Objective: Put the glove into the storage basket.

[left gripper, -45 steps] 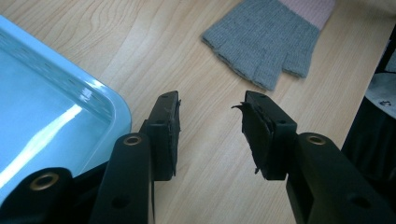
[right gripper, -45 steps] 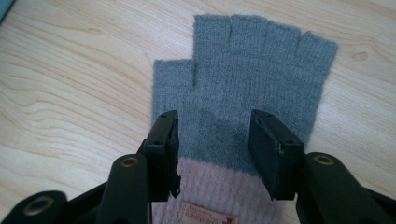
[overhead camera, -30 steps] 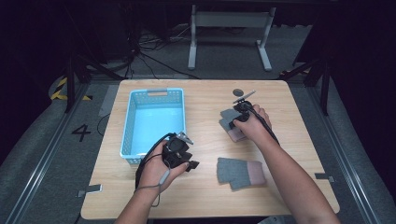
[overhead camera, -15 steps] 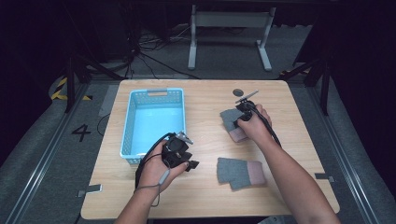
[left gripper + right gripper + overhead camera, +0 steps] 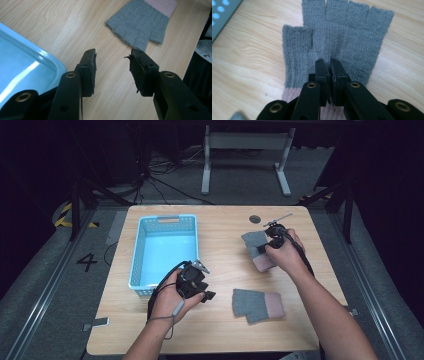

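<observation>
Fingers [image 5: 329, 68] pinching grey glove [image 5: 352, 47] — right hand [image 5: 283, 254] (far side) raised

Right gripper [image 5: 329, 65] jaws just closed, now pinching a fold of the grey glove [image 5: 342, 42] at table's 2 o'clock; hand has risen slightly, the glove's fingered end lifting with it.

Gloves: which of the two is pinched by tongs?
The far glove, pinched by the right tongs; the near glove lies flat and untouched.
</observation>
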A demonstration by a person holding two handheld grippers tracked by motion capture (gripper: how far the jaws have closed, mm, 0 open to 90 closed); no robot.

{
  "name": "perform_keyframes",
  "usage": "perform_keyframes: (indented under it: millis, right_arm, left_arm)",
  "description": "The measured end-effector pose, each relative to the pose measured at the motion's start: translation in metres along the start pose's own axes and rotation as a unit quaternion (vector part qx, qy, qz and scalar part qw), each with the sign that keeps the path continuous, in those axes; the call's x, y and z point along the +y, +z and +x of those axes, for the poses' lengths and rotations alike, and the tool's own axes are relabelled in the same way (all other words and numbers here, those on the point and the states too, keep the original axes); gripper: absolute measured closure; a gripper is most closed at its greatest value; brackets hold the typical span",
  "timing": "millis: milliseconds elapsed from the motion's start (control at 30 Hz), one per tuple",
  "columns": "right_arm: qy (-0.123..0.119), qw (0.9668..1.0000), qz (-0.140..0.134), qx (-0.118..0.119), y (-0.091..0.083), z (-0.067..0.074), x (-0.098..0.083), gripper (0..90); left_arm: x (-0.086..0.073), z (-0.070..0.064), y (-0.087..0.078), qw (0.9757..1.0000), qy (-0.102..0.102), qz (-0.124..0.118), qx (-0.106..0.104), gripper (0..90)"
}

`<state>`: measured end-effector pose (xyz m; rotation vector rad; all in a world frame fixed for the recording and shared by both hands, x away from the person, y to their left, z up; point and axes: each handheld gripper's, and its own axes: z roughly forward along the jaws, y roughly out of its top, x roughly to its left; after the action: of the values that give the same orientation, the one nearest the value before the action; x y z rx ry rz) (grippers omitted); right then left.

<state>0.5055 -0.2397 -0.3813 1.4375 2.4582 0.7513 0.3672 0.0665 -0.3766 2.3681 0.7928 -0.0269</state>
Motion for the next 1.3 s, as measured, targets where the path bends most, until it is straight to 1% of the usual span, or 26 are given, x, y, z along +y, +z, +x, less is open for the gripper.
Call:
perform_keyframes:
  millis: [100,233,600,833,900,1000,1200,1300]
  right_arm:
    - [-0.011,0.9999,-0.006,0.006,-0.012,0.000,-0.004,86.5]
    - [-0.017,0.9997,-0.014,0.014,-0.026,0.002,-0.009,86.5]
    - [-0.053,0.9978,-0.020,0.034,-0.055,0.015,-0.023,86.5]
    - [-0.091,0.9943,-0.014,0.053,-0.071,0.026,-0.034,86.5]
    - [-0.097,0.9936,-0.012,0.057,-0.074,0.029,-0.038,86.5]
    - [-0.112,0.9915,-0.008,0.066,-0.079,0.033,-0.045,86.4]
    - [-0.132,0.9880,-0.003,0.079,-0.083,0.042,-0.058,86.4]
    - [-0.146,0.9855,0.003,0.086,-0.082,0.046,-0.065,86.4]
  left_arm:
    - [0.001,0.000,0.001,1.0000,0.002,-0.001,-0.001,57.3]
    - [0.002,-0.001,0.002,1.0000,0.002,0.001,-0.002,57.3]
    - [0.003,-0.001,0.001,1.0000,0.004,0.000,-0.001,57.3]
    - [0.003,-0.002,0.001,1.0000,0.004,-0.001,-0.001,57.3]
    - [0.002,-0.002,0.001,1.0000,0.004,-0.001,0.000,57.3]
    - [0.001,-0.003,0.001,1.0000,0.003,0.000,0.001,57.3]
    - [0.000,-0.004,0.000,1.0000,0.002,0.000,0.002,57.4]
    - [-0.001,-0.005,-0.001,1.0000,0.002,0.001,0.003,57.5]
